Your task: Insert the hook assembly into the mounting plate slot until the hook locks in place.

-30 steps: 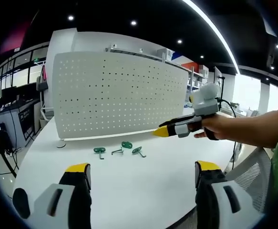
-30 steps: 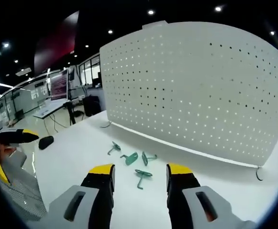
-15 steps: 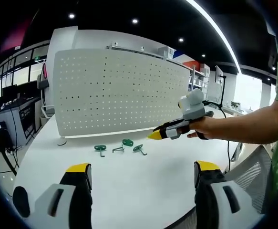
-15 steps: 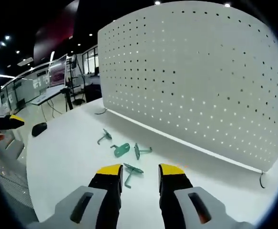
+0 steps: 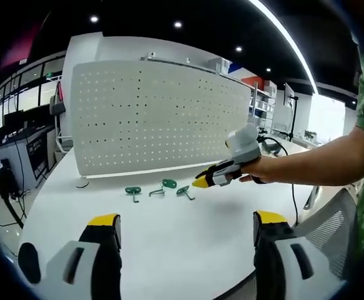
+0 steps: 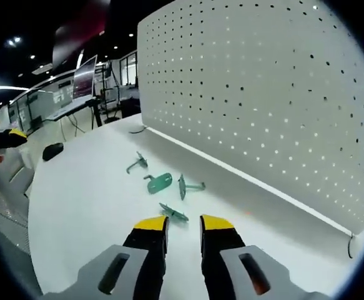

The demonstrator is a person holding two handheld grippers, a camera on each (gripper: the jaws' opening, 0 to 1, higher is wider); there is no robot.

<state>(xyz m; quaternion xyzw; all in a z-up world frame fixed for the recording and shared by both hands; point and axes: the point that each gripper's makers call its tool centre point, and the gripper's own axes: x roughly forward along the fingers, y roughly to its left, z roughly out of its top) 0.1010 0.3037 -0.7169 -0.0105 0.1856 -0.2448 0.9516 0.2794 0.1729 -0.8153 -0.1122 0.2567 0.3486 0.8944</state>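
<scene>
A white perforated mounting plate (image 5: 157,119) (image 6: 263,94) stands upright at the back of the white table (image 5: 188,250). Several green hooks lie in front of it; the nearest one (image 6: 172,213) lies just ahead of my right gripper (image 6: 183,223), whose jaws are close together with a narrow gap and nothing between them. Other hooks (image 6: 160,182) (image 6: 186,186) lie further toward the plate. In the left gripper view the hooks (image 5: 132,190) (image 5: 168,184) lie mid-table, and the right gripper (image 5: 200,183), held in a hand, points down at them. My left gripper (image 5: 186,220) stays wide open over the near table.
A small black object (image 6: 52,150) lies near the table's edge. A mesh chair (image 5: 331,212) stands beside the table on the right. Desks and monitors (image 6: 75,94) fill the room behind. Bare table surface (image 6: 88,206) lies around the hooks.
The right gripper has moved down and forward to the nearest hook, and its jaws have narrowed. The left gripper has stayed put and open.
</scene>
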